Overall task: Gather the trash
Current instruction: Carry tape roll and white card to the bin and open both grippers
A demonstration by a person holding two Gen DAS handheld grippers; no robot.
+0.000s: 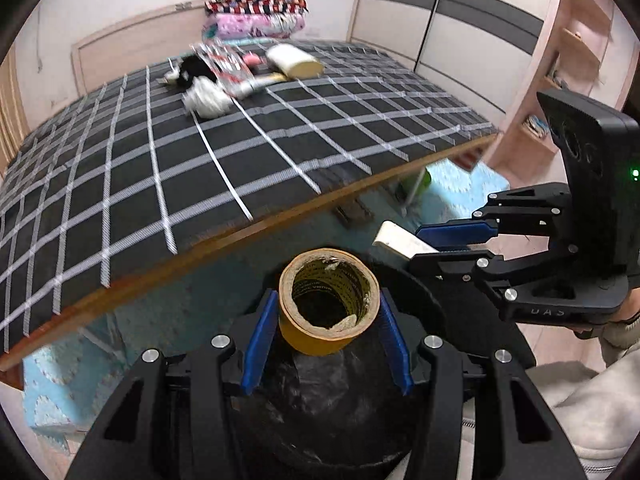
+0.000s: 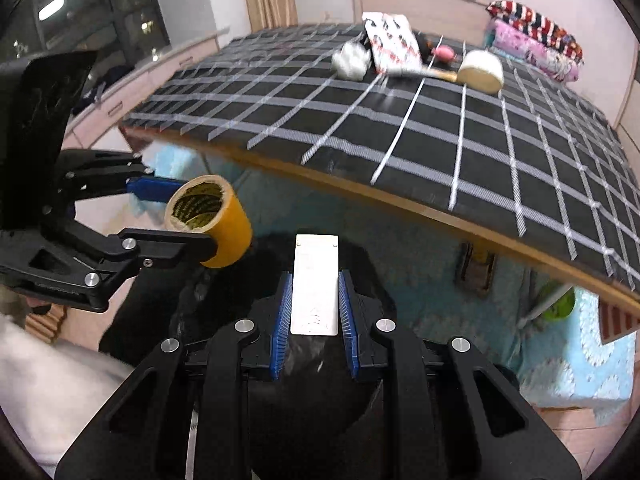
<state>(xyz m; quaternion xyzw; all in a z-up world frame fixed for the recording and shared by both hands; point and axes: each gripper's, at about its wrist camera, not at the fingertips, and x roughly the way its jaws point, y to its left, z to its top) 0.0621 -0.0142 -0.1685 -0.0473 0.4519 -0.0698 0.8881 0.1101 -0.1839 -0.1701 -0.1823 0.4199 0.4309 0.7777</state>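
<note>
Both pairs of jaws are clamped on something: the left gripper (image 1: 328,320) has its blue pads pressed to either side of a roll of yellow tape (image 1: 329,300), hollow core facing up and outward, and the right gripper (image 2: 315,304) is closed tight on a flat white rectangular piece (image 2: 315,284) that sticks out ahead of its fingers. Seen from the right wrist, the left gripper comes in from the left with the tape roll held just beside the white piece, the two close but not touching. Under both sits a black bin bag (image 2: 280,392), dark and glossy; its mouth is hard to make out, so I can't tell whether either item is over the opening. Behind the grippers runs the edge of a bed with a black, white-checked cover (image 1: 200,152). At its far end lies a cluster of leftover clutter: a crumpled white wad (image 2: 352,62), a red-and-white printed wrapper (image 2: 394,46), a small pink item (image 2: 445,53) and a cream-coloured roll (image 2: 480,71), all a bit blurred. Folded bedding in stripes and pink (image 1: 256,14) is stacked against the headboard. Light blue patterned fabric (image 2: 580,356) hangs below the bed edge.
</note>
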